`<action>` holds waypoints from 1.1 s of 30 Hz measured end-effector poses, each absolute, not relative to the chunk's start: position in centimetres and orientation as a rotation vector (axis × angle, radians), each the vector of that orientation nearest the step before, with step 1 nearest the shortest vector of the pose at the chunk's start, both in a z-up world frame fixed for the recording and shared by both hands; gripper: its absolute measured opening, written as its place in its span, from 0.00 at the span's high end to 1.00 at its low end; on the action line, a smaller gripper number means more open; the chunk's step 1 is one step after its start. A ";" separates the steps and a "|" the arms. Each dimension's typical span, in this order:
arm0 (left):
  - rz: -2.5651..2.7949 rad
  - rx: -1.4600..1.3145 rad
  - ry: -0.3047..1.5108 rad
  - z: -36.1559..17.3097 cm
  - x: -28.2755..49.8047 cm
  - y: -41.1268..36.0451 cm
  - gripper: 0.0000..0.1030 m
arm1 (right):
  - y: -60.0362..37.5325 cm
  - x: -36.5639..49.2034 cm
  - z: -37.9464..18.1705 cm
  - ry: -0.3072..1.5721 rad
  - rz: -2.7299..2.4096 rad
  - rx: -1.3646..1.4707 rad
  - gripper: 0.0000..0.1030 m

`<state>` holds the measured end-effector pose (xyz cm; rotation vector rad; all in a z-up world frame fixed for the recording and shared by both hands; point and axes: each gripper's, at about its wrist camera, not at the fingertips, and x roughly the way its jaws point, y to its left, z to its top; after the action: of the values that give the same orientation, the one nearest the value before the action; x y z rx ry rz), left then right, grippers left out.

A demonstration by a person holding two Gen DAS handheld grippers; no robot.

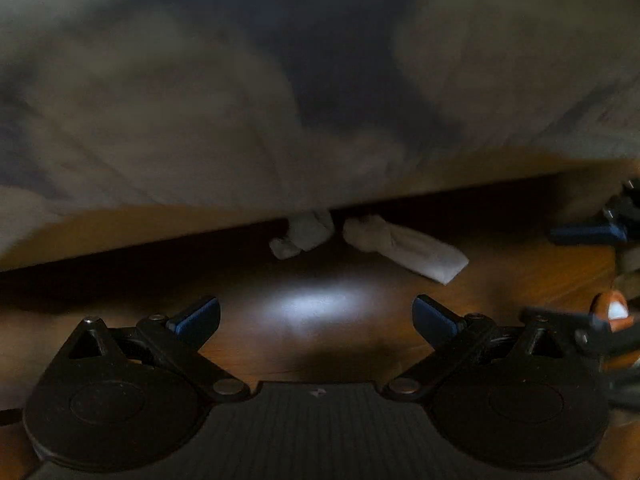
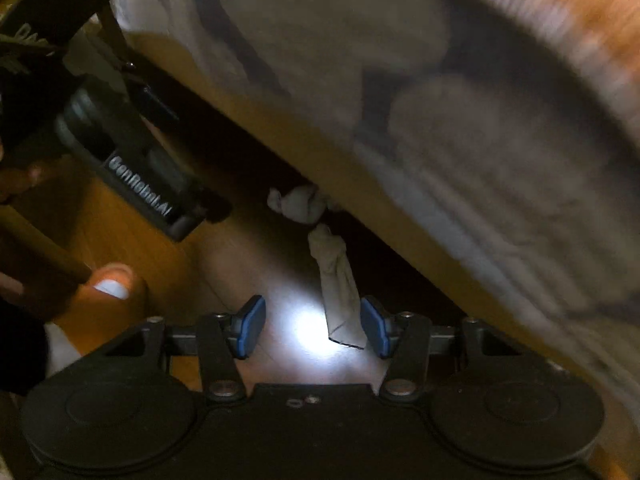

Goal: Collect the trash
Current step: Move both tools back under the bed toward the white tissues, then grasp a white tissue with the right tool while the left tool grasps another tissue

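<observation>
Two pale crumpled tissues lie on the wood floor at the dark gap under a bed. In the left wrist view the small wad (image 1: 304, 234) is partly under the bed edge and the long twisted piece (image 1: 408, 248) lies to its right. My left gripper (image 1: 316, 318) is open and empty, well short of both. In the right wrist view my right gripper (image 2: 312, 328) is open, and the long piece (image 2: 338, 292) has its near end between the fingers, close to the right pad (image 2: 376, 326). The wad (image 2: 298, 202) lies farther in.
A grey and blue bedsheet (image 1: 200, 100) hangs over the wooden bed frame (image 2: 280, 128) above the gap. The left gripper's body (image 2: 136, 160) and a person's thumb (image 2: 112, 288) show in the right wrist view. The right gripper's finger (image 1: 588, 234) shows at the left view's right edge.
</observation>
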<state>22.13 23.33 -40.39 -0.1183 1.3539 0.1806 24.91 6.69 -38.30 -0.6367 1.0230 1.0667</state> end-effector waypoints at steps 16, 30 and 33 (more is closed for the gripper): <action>0.255 -0.193 1.298 -52.5 24.4 26.9 0.01 | 11.8 27.4 -50.7 1.025 1.083 -0.797 0.51; 0.353 -0.298 1.296 -55.1 23.4 27.3 0.21 | 12.8 27.8 -54.4 1.024 1.027 -0.732 0.52; 0.323 -0.251 1.291 -55.5 23.5 26.8 0.20 | 12.8 27.7 -54.7 1.036 1.024 -0.685 0.50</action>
<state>23.45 26.84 -55.50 -0.2506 1.2910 0.3227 27.68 12.79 -54.68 -0.6847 1.0363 1.0243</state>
